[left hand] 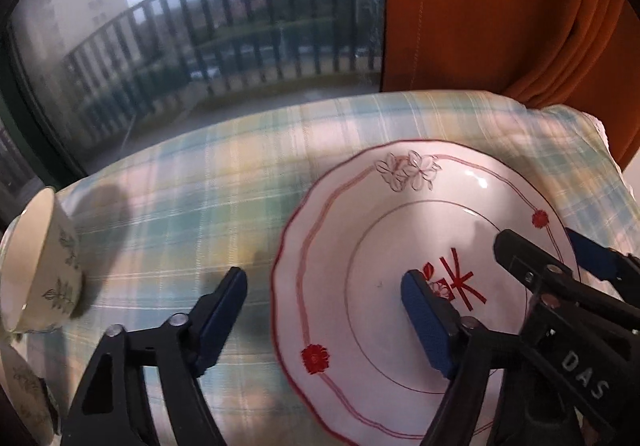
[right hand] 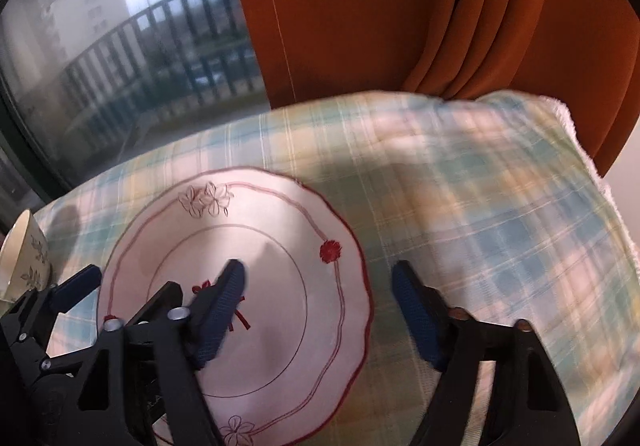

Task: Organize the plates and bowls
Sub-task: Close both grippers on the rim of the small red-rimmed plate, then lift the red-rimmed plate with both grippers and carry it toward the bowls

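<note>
Both grippers, left gripper (left hand: 324,320) and right gripper (right hand: 320,316), are hovering jaws apart over the scalloped plate (left hand: 340,230); floral bowl (left hand: 44,266) is sitting apart. Nothing stacked yet.

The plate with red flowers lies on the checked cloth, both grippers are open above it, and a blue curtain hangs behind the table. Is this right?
Not quite: the curtain is orange, not blue, as the right wrist view shows. The rest holds: the plate with red flowers lies on the checked cloth, and the left gripper and right gripper are both open above it.
</note>
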{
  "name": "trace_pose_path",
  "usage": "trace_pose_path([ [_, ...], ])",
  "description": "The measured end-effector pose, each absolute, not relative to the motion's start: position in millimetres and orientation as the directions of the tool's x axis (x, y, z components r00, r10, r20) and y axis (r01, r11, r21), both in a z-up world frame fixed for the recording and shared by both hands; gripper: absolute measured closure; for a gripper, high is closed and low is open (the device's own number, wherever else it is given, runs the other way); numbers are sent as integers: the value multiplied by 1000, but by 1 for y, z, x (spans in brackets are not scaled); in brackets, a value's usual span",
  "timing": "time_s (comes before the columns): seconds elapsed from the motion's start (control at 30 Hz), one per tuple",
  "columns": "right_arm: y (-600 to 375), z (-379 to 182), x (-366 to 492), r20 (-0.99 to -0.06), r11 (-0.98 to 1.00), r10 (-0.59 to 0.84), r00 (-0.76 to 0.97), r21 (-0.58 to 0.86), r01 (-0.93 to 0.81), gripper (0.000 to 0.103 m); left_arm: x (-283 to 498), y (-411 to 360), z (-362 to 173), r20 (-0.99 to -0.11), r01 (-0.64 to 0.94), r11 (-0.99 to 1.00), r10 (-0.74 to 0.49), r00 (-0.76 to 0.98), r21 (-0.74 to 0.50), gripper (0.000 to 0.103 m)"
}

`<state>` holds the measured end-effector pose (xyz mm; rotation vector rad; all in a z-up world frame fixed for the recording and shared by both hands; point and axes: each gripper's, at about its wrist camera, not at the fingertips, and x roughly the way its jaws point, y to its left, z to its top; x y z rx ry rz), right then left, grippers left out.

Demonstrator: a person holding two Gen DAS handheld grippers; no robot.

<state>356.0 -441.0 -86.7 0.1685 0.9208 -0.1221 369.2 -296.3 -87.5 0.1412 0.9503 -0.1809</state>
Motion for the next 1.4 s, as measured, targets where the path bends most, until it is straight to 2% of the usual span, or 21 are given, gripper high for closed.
trace_pose_path([
  [0.1,-443,-92,357,-808,977,-21,588,109,185,42,367,-300,-85,-814,236,971,-103,572,43,28],
  [0.17,-443,-93,358,-809,977,-19,588,109,182,50,365,-305,-85,-810,264,963,-117,574,49,31],
  [0.53,-426,-91,349,-842,985,-8,539,86,148,50,361,-290,-84,-843,282,958,-114,527,47,32],
  [1.17,-361,-91,300,-900,996,66,430,86,28,49,298,-223,-84,-847,302,952,-114,519,57,32],
  [1.2,-359,-91,297,-900,996,71,429,89,21,49,297,-221,-84,-846,305,951,-118,519,54,32],
  [1.3,-354,-91,291,-893,996,84,442,93,-1,49,295,-211,-83,-843,292,956,-133,521,29,45],
  [1.4,-356,-94,290,-884,995,86,460,97,2,52,294,-208,-83,-836,300,954,-146,529,23,46],
])
